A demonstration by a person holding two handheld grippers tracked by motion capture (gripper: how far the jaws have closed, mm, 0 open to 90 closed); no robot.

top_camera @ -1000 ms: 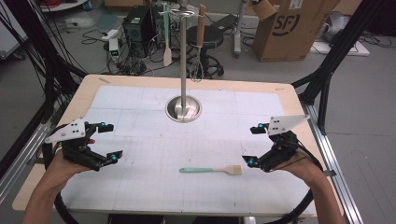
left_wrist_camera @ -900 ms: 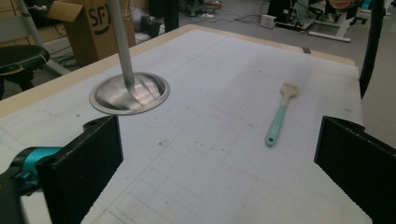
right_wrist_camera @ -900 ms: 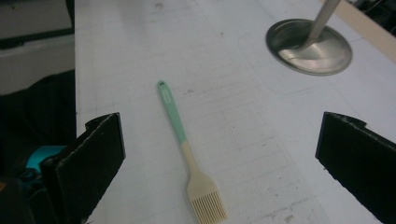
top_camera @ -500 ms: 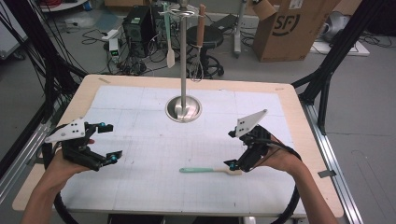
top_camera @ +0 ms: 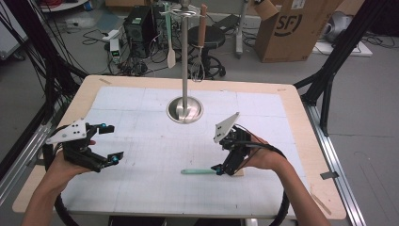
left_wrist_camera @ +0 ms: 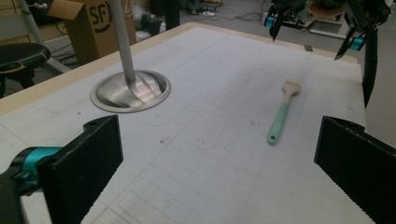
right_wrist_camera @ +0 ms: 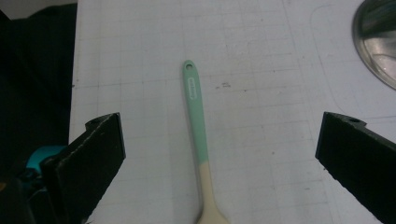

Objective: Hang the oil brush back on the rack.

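A spatula (top_camera: 200,172) with a mint-green handle and a cream head lies flat on the white mat, near the front. My right gripper (top_camera: 225,165) hangs open just over its head end and points along the handle. In the right gripper view the spatula (right_wrist_camera: 197,121) runs up the middle between the wide-apart jaws of that gripper (right_wrist_camera: 219,172), untouched. My left gripper (top_camera: 112,143) stands open at the front left, with nothing in it. The left gripper view shows the spatula (left_wrist_camera: 280,116) ahead of its open gripper (left_wrist_camera: 217,172), with the right gripper (left_wrist_camera: 317,28) above it.
A metal stand (top_camera: 185,109) with a round base and upright pole stands at the mat's back middle. A pale spatula (top_camera: 171,52) and a whisk (top_camera: 201,42) hang from its top. A cardboard box (top_camera: 291,28) and cables lie on the floor behind.
My right gripper has moved left from the table's right side and come down over the spatula's head end. The left gripper and the spatula have stayed put.
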